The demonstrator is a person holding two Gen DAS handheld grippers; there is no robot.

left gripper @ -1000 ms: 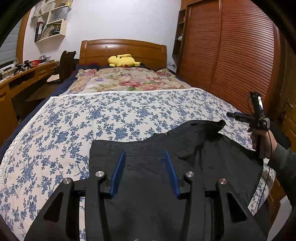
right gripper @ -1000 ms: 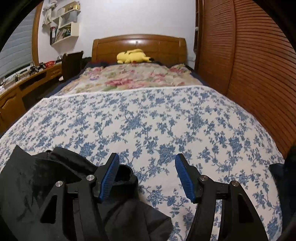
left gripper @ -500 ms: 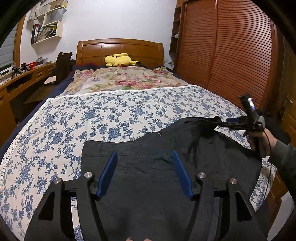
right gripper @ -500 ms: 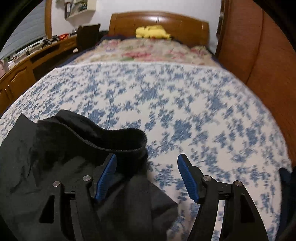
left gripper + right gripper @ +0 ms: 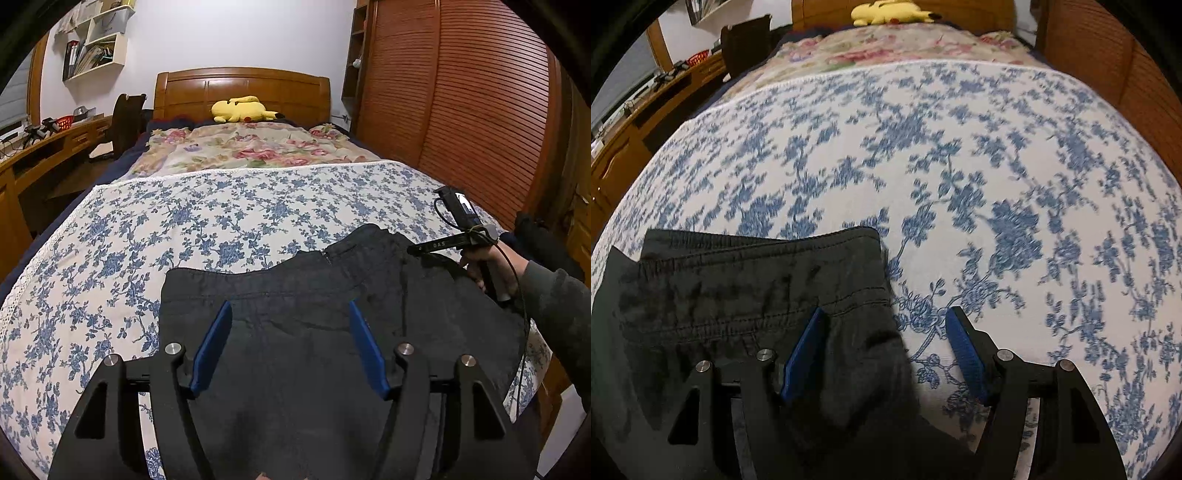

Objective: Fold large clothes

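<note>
Two grippers hang spread over the black garment [image 5: 295, 332], which lies on the near right part of the floral bedspread [image 5: 221, 221]. The left gripper [image 5: 290, 347] grips nothing; the right gripper [image 5: 886, 354] straddles the waistband corner [image 5: 864, 251]. Closing well likely means catching every layer at that corner. Compared with a second ago, the right gripper has dropped closer and the waistband lies flatter.
</note>
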